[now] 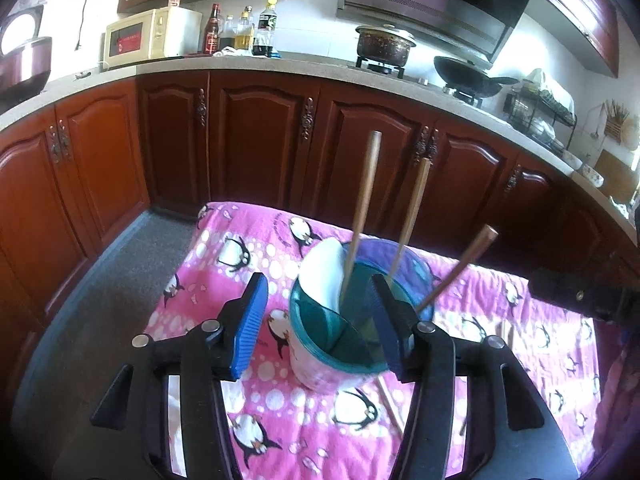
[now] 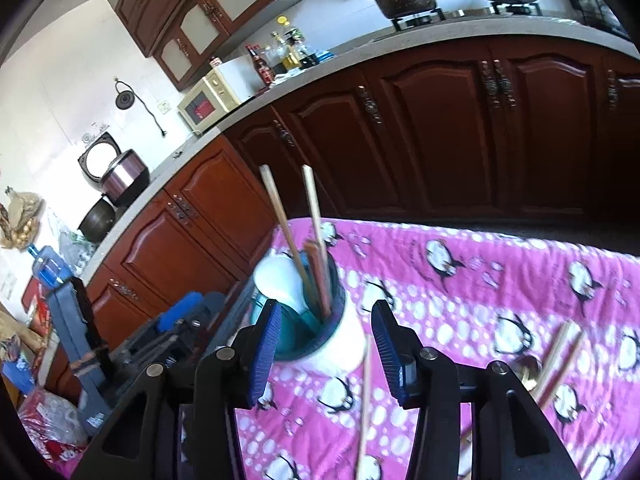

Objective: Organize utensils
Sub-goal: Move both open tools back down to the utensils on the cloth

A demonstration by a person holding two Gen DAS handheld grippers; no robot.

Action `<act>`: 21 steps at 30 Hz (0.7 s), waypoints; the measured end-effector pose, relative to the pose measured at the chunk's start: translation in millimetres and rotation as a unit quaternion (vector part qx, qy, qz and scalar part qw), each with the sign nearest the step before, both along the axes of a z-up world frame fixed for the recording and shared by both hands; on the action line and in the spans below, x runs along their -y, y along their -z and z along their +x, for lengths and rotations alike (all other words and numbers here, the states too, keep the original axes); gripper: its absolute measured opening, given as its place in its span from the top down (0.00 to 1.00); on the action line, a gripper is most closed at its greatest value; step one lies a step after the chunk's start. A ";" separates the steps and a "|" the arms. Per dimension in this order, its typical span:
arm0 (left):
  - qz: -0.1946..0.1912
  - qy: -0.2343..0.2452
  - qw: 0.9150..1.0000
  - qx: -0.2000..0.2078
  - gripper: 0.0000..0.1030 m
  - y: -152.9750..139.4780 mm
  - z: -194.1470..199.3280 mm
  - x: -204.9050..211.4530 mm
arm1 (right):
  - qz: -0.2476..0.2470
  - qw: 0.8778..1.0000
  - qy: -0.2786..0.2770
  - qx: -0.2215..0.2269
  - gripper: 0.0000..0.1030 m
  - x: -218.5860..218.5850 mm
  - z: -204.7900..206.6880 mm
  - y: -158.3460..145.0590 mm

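Note:
A white utensil holder with a teal inner cup (image 1: pixel 320 344) (image 2: pixel 340 340) stands on the pink penguin cloth (image 1: pixel 224 256) (image 2: pixel 480 280). It holds a white spoon (image 1: pixel 326 276) (image 2: pixel 280 280) and several wooden chopsticks (image 1: pixel 362 208) (image 2: pixel 288 224). My left gripper (image 1: pixel 316 324) is open, its jaws on either side of the holder. My right gripper (image 2: pixel 326 348) is open just in front of the holder. A loose chopstick (image 2: pixel 366 400) lies between the right jaws; two chopsticks (image 2: pixel 560 356) and a metal spoon (image 2: pixel 526 368) lie on the cloth at the right.
Loose chopsticks (image 1: pixel 390 408) lie on the cloth by the holder. Dark red cabinets (image 1: pixel 260 140) and a counter with a microwave (image 1: pixel 140 38), bottles and pots stand behind. The other gripper's dark body (image 1: pixel 580 292) is at the right; the grey floor (image 1: pixel 100 300) is at the left.

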State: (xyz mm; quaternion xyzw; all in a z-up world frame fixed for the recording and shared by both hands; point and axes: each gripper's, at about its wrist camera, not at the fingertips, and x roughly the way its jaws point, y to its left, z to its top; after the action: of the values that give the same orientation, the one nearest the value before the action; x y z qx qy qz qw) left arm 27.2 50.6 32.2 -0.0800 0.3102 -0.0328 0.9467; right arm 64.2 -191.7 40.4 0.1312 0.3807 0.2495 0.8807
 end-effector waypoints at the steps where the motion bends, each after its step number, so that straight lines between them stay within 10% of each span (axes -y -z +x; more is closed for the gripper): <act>1: 0.000 0.002 1.000 -0.001 0.46 -1.1 -4.0 3.2 | -0.004 1.000 0.003 0.001 0.56 2.2 -2.9 0.4; 21: 0.006 0.077 0.997 -0.021 0.34 -7.3 -54.0 68.7 | -0.046 0.994 0.099 -0.008 0.47 72.8 -79.2 22.5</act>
State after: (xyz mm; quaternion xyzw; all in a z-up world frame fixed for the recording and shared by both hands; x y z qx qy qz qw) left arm -26.8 -18.1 39.5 -0.0508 0.3350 -0.1022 0.9353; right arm -15.1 -264.5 17.9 0.1294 0.3840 0.1425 0.9030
